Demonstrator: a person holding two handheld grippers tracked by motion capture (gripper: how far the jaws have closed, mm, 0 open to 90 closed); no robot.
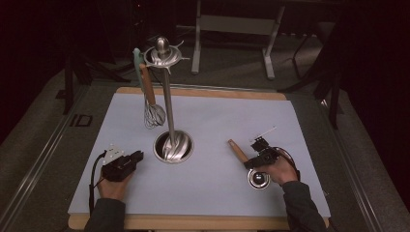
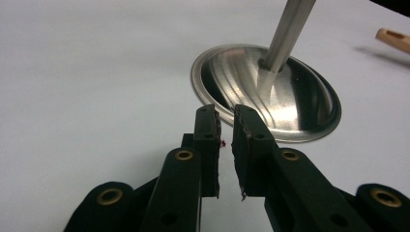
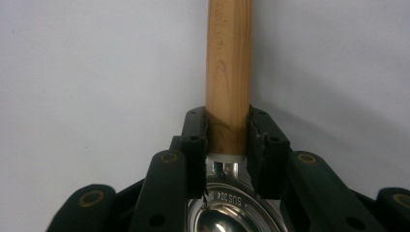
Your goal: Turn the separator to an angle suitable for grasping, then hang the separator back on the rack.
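A ladle lies at the right of the mat, its wooden handle point(image 1: 238, 150) pointing up-left and its steel bowl point(image 1: 258, 179) under the person's right hand. My right gripper point(image 1: 256, 155) is shut on the wooden handle point(image 3: 228, 63) just above the steel bowl point(image 3: 220, 217), both pads pressing its sides. My left gripper point(image 1: 138, 155) rests at the left of the mat, pointing at the utensil stand's round steel base point(image 1: 173, 146). In the left gripper view my left gripper point(image 2: 226, 113) stands barely open with nothing in the narrow gap, a short way from the base point(image 2: 266, 96).
The stand's pole point(image 1: 167, 101) rises to a hook ring point(image 1: 162, 54); a wood-handled whisk point(image 1: 153, 113) hangs from it beside a teal-handled utensil point(image 1: 137, 58). A pale mat point(image 1: 217, 116) covers the wooden table. The ladle handle's end point(image 2: 392, 39) lies beyond the base.
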